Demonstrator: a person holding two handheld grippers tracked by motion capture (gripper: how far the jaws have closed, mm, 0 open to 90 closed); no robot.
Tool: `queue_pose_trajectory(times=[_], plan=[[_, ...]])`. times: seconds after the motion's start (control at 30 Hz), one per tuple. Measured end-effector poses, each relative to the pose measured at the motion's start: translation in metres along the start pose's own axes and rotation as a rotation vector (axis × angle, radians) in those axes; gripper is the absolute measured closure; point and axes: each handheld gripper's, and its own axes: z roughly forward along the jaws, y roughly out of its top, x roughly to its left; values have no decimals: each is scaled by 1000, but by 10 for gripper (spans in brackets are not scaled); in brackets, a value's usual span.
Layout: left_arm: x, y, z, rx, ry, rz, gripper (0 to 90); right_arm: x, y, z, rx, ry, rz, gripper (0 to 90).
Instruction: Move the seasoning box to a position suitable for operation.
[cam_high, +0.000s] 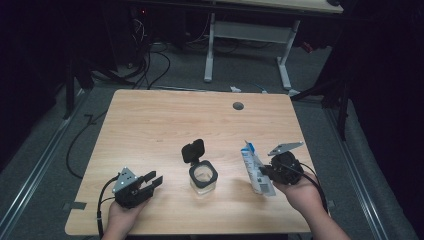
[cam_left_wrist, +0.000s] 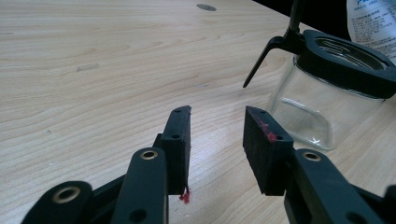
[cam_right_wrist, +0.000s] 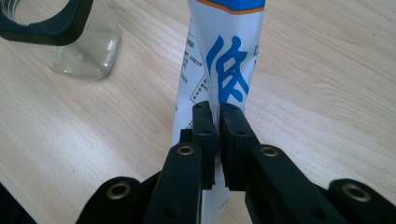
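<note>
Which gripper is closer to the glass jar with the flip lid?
Left, narrowly. The left gripper sits open just left of the glass jar, jaws aimed toward it. The right gripper is slightly farther right, jaws clamping the white pouch.

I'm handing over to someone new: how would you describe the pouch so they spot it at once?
On the wooden table, look near the right front edge, right of the clear jar with the open black lid. The pouch stands pinched in the right gripper: the only white, flat packet, with blue print.
</note>
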Motion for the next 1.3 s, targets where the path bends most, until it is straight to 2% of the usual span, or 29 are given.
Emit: queue_pose_trajectory(times=[0.53,0.67,0.77,1.3], plan=[[-1,0,0,2,-3,1,619,3,7,-4,117,-5,-43,869],[-1,0,0,2,-3,2,619,4,10,-6,146,-2,-37,871],[-1,0,0,2,-3,2,619,4,12,-6,168,-8,-55,875],[-3,-1,2,8,-8,10,619,0,10,-12,226,9,-46,891]])
